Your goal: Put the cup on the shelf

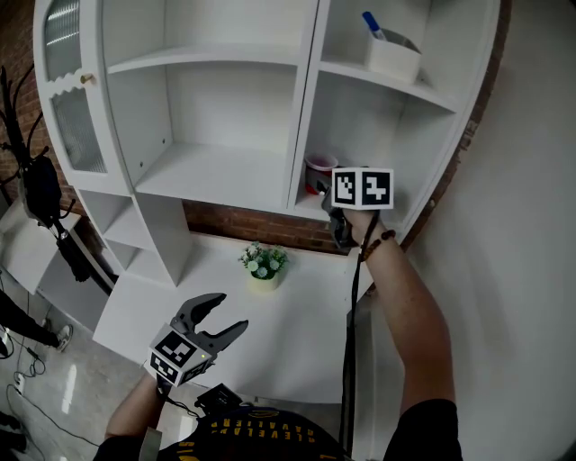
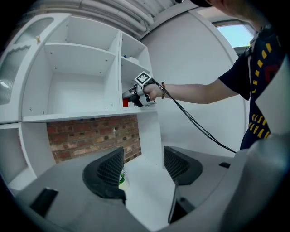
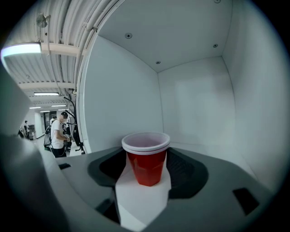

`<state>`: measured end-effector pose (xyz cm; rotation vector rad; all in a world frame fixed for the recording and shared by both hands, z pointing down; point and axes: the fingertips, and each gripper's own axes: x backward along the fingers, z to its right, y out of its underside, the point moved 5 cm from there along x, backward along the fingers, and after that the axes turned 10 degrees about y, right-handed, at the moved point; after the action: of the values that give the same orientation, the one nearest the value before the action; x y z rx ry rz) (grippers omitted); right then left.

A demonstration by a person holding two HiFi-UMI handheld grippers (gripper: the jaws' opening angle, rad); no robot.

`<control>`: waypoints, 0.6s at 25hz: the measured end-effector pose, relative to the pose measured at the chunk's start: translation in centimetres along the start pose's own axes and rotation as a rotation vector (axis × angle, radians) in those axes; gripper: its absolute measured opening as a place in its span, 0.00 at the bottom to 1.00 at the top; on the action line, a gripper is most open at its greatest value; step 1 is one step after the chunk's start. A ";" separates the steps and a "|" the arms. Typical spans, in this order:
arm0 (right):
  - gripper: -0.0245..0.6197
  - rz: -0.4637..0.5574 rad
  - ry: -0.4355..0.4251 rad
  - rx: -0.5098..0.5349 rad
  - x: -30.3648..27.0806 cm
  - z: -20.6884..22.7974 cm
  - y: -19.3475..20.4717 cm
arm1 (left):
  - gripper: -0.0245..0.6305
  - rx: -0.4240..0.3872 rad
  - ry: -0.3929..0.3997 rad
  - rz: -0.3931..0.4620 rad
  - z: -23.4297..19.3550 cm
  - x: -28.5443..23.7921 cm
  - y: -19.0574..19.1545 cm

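One red cup (image 3: pixel 146 159) with a white rim is seen. It stands upright on the white floor of the lower right-hand compartment of the shelf unit (image 1: pixel 216 180). In the head view it is found at about 1 o'clock from the middle of the frame. It is pinched by the right gripper (image 3: pixel 146 156), whose two jaws are held fairly wide and are laid against the cup's sides at 9 and 3 o'clock, below the rim.

One white box (image 1: pixel 392 56) with one blue pen (image 1: pixel 371 24) in it is set on the shelf above, at 1 o'clock from the cup. One small potted plant (image 1: pixel 263 262) is placed on the white counter (image 1: pixel 297 342), at 7 o'clock from the cup and well apart from it.

The left gripper (image 1: pixel 229 311) is held over the counter at 7 o'clock in the head view. Its jaws are spread, and nothing is gripped or touched by them.

Two marker cubes (image 1: pixel 362 187) are counted, one per gripper, and they bear only black-and-white square patterns. Yellow lettering (image 1: pixel 256 430) is seen on the dark shirt but cannot be read. One person (image 3: pixel 58 136) is seen far back in the right gripper view, at 9 o'clock.
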<state>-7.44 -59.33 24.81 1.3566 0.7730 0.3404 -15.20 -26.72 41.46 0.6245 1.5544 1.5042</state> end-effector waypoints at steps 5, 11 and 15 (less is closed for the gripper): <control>0.44 0.022 0.024 0.031 0.8 0.3 -0.1 | 0.47 0.008 0.009 -0.006 0.3 -0.4 0.1; 0.45 0.038 0.022 0.024 2.0 0.9 0.4 | 0.47 0.016 0.033 -0.017 1.1 -1.3 0.5; 0.51 0.022 0.025 0.064 2.0 0.6 1.0 | 0.47 0.019 0.054 -0.015 1.9 -2.1 0.3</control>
<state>-5.41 -58.30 25.18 1.4243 0.7961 0.3529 -12.56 -27.41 42.44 0.5866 1.6122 1.5079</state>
